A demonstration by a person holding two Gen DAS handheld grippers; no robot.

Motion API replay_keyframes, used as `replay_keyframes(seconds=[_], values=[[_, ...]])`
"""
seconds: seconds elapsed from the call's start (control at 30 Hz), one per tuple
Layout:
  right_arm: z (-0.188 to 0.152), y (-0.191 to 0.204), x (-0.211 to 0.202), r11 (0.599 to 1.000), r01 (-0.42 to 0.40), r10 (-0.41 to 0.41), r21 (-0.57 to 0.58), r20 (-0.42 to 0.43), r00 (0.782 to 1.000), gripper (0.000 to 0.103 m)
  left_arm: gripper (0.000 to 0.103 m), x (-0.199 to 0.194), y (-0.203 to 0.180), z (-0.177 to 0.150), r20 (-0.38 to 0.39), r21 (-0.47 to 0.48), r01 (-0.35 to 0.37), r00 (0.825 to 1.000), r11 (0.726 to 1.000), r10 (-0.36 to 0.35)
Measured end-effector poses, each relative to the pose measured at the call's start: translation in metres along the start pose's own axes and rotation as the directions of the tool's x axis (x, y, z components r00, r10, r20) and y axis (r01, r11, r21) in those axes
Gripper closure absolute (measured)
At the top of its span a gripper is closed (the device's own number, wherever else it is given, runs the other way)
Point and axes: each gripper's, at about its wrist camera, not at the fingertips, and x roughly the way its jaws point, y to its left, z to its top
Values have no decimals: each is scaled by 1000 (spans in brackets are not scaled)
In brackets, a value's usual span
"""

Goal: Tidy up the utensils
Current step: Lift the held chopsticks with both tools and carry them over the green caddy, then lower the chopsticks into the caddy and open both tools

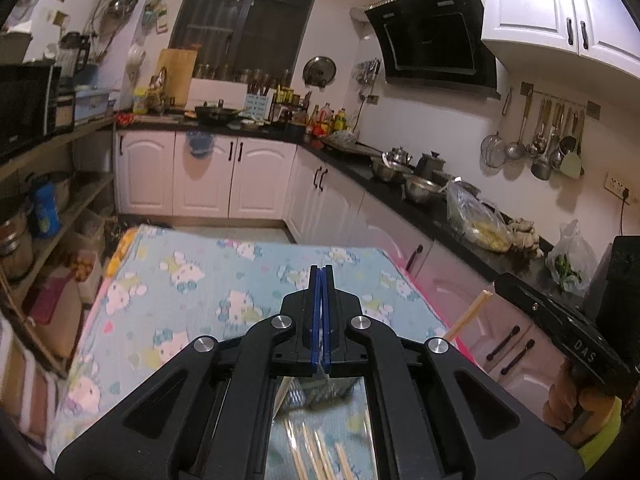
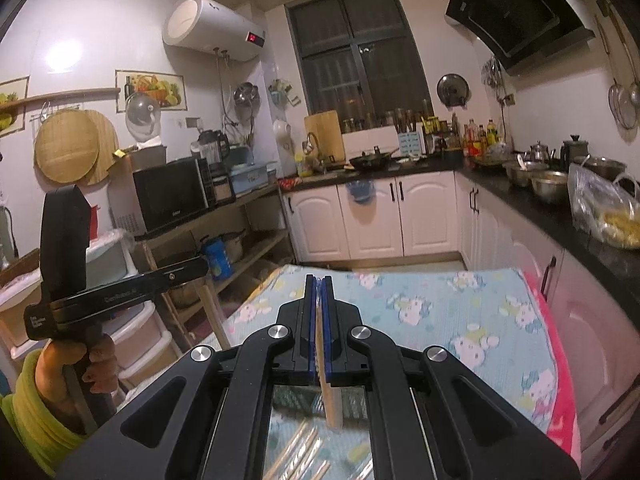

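My left gripper (image 1: 321,270) is shut, its blue pads pressed together with nothing visible between them, held above the blue cartoon-print cloth (image 1: 192,280). My right gripper (image 2: 319,280) is shut on a pale wooden chopstick (image 2: 332,404) that runs between its blue pads and out below them. The top end of that chopstick (image 1: 468,316) and the right gripper's body (image 1: 568,336) show at the right of the left wrist view. Several more wooden chopsticks (image 1: 316,456) lie on the cloth under the left gripper. The left gripper's body (image 2: 100,292) shows at the left of the right wrist view.
The cloth covers a table (image 2: 460,312) with a pink edge (image 2: 560,400). A black countertop (image 1: 400,188) with metal bowls, pots and plastic bags runs along the right. White cabinets (image 1: 208,176) stand behind. Open shelves with a microwave (image 2: 172,196) stand at the left.
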Motion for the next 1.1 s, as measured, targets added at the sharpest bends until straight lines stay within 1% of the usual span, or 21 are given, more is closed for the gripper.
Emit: replay_keyframes(seconds=[0.1,0.23,0.4,0.53,0.7,0.83,1.1], values=[[15,-2,4,1000,0,0,-2,21,1000,100,103,1,-4,21,34,17,-6,999,1000,6],[33,-7,14,1000,8,-8,6,40,999,100,103,4,-5,39,72,28,-19,997,999,17],[43,-12,30,1000,21,-21,10,49,999,100,103,13,-4,46,98,37,-33,995,999,29],[43,-15,43,999,39,-39,10,56,998,100,103,28,4,41,89,27,-39,995,999,37],[34,-24,63,998,52,-52,25,35,998,100,103,45,20,26,55,8,-53,997,999,53],[22,-27,77,998,60,-61,31,16,998,100,103,54,32,14,33,-16,-59,998,998,59],[-6,-32,99,995,80,-78,65,-32,996,100,103,59,47,-6,16,-54,-58,998,997,59]])
